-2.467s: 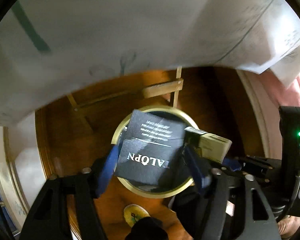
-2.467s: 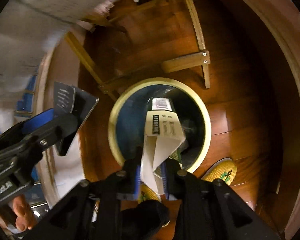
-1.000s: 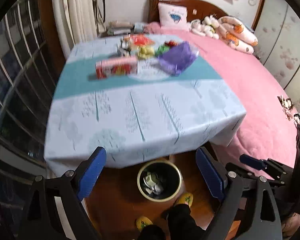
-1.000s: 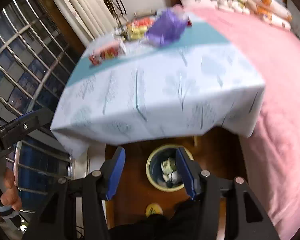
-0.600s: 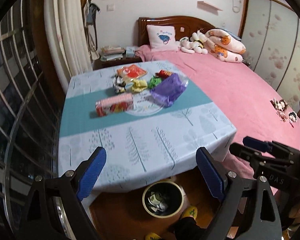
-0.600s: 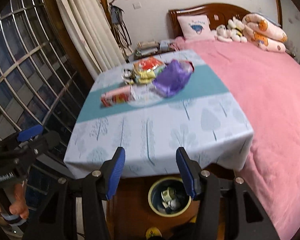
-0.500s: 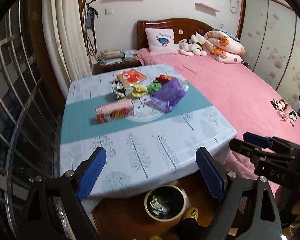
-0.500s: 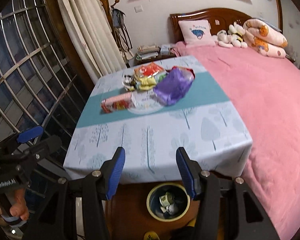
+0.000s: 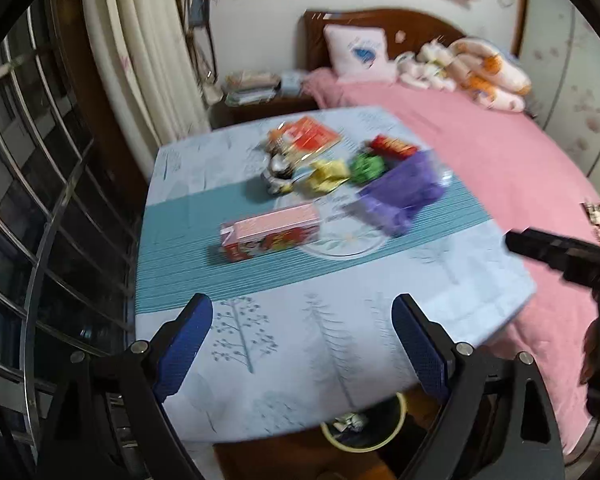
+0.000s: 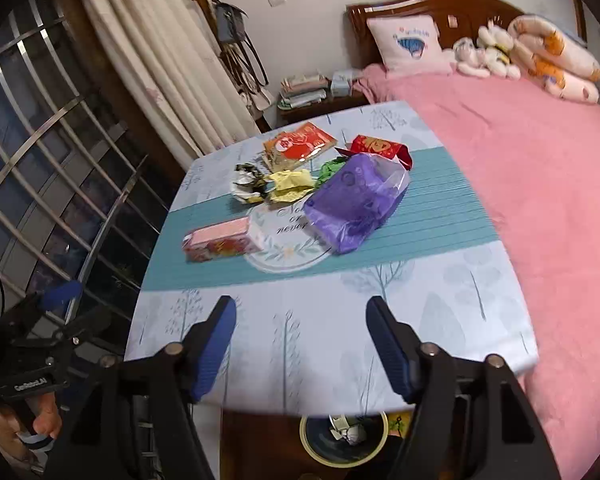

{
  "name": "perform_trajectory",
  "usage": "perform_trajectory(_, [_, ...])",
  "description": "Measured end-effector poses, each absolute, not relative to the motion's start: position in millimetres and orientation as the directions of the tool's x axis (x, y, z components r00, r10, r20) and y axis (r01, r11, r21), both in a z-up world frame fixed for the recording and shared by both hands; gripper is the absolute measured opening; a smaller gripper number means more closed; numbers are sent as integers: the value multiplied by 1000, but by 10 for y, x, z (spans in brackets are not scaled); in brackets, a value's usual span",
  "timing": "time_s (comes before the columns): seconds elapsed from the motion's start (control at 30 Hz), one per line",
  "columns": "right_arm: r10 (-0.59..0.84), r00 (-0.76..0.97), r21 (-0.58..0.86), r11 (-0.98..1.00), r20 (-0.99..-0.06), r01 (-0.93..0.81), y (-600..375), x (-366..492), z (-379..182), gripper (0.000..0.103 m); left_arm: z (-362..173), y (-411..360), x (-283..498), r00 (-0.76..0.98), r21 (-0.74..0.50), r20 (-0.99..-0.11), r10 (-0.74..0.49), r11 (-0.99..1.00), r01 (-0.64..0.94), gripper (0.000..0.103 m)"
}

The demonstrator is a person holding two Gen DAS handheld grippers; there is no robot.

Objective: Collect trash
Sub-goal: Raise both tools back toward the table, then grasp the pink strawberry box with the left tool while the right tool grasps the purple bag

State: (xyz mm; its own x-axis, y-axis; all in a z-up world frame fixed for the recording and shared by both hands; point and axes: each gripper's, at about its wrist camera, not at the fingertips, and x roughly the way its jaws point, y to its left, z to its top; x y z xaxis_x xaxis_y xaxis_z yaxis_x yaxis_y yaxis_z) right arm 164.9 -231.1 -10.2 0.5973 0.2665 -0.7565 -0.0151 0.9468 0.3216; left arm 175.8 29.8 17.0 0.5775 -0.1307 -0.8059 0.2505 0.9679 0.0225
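1. Change noted: 2.5 s ago both tools were down over the bin, the left clamped on a black card and the right on a white carton. Now the left gripper [image 9: 302, 334] and the right gripper [image 10: 300, 338] are both up over the near edge of the table [image 10: 324, 344], jaws spread wide, nothing between the blue pads.
2. Reading: both pieces appear to have been dropped. White scraps lie in the bin [image 10: 342, 454], which stands on the wood floor under the table's near edge.
3. Task status, my judgement: one round done, a new round starting. Plenty of trash is left on the table.
4. Remaining trash, far half of the table: a pink carton [image 10: 220, 238] lying flat at left; a purple plastic bag [image 10: 356, 200] at right, slumped on its side; behind them a crumpled foil wrapper [image 10: 248, 184], a yellow wrapper [image 10: 290, 184], a green wrapper [image 10: 332, 170] partly hidden by the bag, a red packet [image 10: 300, 144] and a red pouch [image 10: 378, 146].
5. Likely next targets: carton for the left tool, bag for the right. A guess only.
6. Surface: pale blue cloth with tree print, teal band across the middle; the cloth overhangs the near edge.
7. Room: pink bed [image 10: 540, 152] to the right with a pillow and plush toys at the far end; curtain [image 10: 172, 60] and barred window to the left.
8. Left wrist view is motion-blurred; fine detail is unreliable there.
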Motion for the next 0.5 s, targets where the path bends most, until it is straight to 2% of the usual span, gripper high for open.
perform_trajectory(0.23, [333, 501, 377, 926, -799, -15, -2647, 2441, -477, 69, -360, 290, 2568, 504, 142, -863, 18, 968, 209, 90])
perform_trajectory(0.5, [368, 433, 399, 917, -823, -21, -2953, 3113, -888, 69, -950, -65, 3275, 433, 293, -892, 129, 895, 338, 90])
